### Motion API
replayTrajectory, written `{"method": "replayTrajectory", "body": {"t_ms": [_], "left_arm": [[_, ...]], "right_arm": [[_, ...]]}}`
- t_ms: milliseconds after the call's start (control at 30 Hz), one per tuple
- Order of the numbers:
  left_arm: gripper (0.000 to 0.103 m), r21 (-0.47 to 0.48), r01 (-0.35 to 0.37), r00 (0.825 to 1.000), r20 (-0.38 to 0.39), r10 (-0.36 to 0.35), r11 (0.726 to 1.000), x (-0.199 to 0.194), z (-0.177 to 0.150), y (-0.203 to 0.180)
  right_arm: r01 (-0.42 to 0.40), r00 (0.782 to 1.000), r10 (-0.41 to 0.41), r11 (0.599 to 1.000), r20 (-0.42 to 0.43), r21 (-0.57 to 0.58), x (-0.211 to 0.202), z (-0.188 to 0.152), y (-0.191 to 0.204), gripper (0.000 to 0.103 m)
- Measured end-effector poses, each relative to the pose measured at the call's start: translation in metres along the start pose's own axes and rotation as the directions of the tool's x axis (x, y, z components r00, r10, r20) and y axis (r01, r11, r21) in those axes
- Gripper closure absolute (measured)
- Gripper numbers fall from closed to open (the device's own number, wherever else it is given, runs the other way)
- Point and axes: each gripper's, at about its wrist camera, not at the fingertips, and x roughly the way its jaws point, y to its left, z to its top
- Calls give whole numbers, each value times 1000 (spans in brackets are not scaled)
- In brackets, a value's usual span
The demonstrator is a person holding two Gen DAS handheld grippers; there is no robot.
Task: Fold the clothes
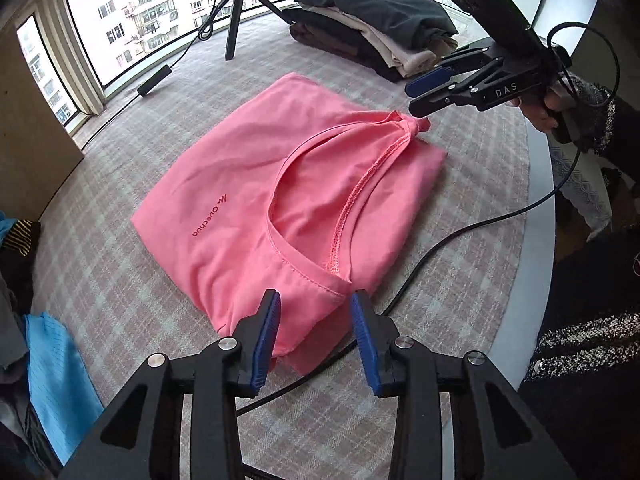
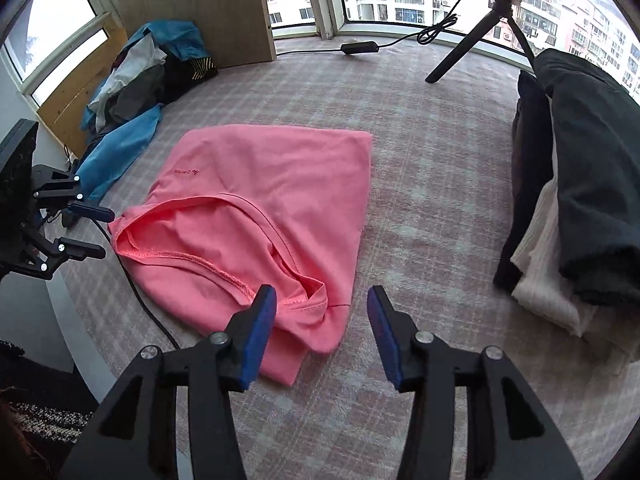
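Both your left gripper [image 1: 316, 336] and right gripper [image 2: 322, 332] stand open, empty; the pink shirt [image 1: 256, 184] is light and limp, so pinch its folded shoulder corners.

Bright, even daylight from windows [image 1: 168, 20] along frame top, slightly blown out. Soft shadows. Sharp centre, heavy fisheye bending, dark vignetted corners.

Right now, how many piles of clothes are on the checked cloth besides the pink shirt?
2: a neat folded stack of dark and cream clothes at one side, a messy blue-and-grey heap by the wooden board. Items inside are partly hidden.
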Motion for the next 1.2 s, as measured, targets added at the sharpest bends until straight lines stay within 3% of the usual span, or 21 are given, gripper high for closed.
{"method": "replayTrajectory", "body": {"t_ms": [67,167,267,300,333,433,500,533,567,600,633,667,733,867,967,1033,1100,1200], "left_arm": [[70,7,19,1000,-21,-19,1000,10,3,1],[87,-13,39,999,-29,-39,999,13,4,8],[91,-45,59,998,-30,-60,997,12,4,14],[93,-50,68,997,-30,-70,996,11,4,15],[95,-46,66,997,-28,-67,997,10,4,15],[97,-33,64,997,-31,-65,997,3,1,13],[97,-35,67,997,-29,-68,997,-2,-6,12],[96,-35,77,996,-30,-78,996,-4,-10,11],[92,-24,66,997,-39,-67,998,-2,-16,9],[94,-24,56,996,-66,-57,998,2,-21,8],[95,-24,45,994,-94,-47,999,6,-25,7],[89,-34,43,992,-113,-46,999,7,-29,8],[86,-77,36,993,-109,-44,996,1,-32,12],[70,-185,26,999,-27,-32,982,-25,-38,35],[69,-247,-19,999,-33,12,969,-25,-48,56],[69,-282,-10,999,-43,-2,959,-20,-56,65],[70,-300,13,999,-36,-25,954,-14,-60,67],[70,-282,33,999,-11,-38,959,-10,-61,60]], "right_arm": [[-17,1000,17,999,-3,-34,2,-2,7,56],[-19,999,23,991,36,-130,-5,-4,25,56],[-5,1000,6,982,3,-189,6,-1,35,57],[-17,1000,15,980,-10,-197,10,-1,35,71],[-15,1000,10,979,-26,-203,15,0,36,101],[-22,999,15,980,-36,-197,13,0,37,100],[-31,999,32,978,1,-209,-6,-2,43,100],[-70,998,69,974,-12,-214,-13,-5,47,100],[-113,994,109,969,-30,-219,-18,-8,51,99],[-187,980,166,957,-109,-221,-16,-14,56,99],[-209,970,170,949,-175,-237,-13,-21,63,97],[-173,973,125,951,-195,-257,-11,-26,67,95],[-111,982,67,960,-174,-257,-13,-30,67,74],[-90,995,82,986,-62,-140,-27,-19,51,69],[-157,988,154,982,-27,-110,-26,-2,58,68],[-234,972,233,968,-18,-88,-21,9,71,68],[-349,937,348,935,-23,-59,-9,22,93,66],[-415,910,409,902,-69,-123,18,34,139,64]]}}
